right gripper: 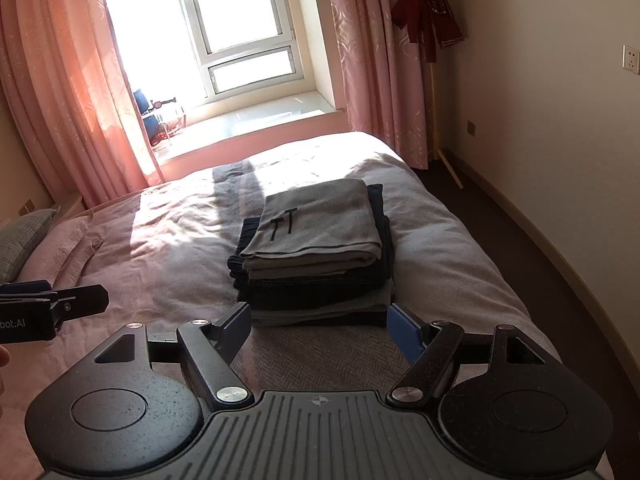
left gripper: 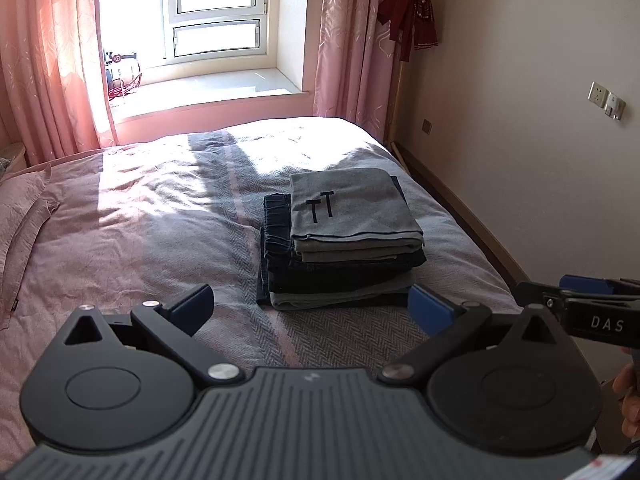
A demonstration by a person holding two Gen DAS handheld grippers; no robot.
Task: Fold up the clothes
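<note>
Left tool (left gripper: 310, 306) spread wide, empty; right tool (right gripper: 318, 322) likewise, above folded stack (left gripper: 340, 240).

Grey folded top (left gripper: 352, 204) with black "TT" mark, dark navy clothes (left gripper: 344, 272) beneath; pink-and-grey herringbone bedspread (left gripper: 160, 220); pink curtains (left gripper: 48, 60) at ten o'clock

Quick count: one stack of folded clothes (left gripper: 340, 240) on the one bed (left gripper: 160, 220), with about five layers in it (hard to separate the dark ones). One grey top (left gripper: 348, 204) with two T marks up top. Two grippers, left gripper (left gripper: 312, 308) and right gripper (right gripper: 320, 320). Two pink curtains (left gripper: 48, 60), one window (left gripper: 216, 8), one dark red garment (left gripper: 412, 16) hanging, two wall sockets (left gripper: 598, 94).
</note>
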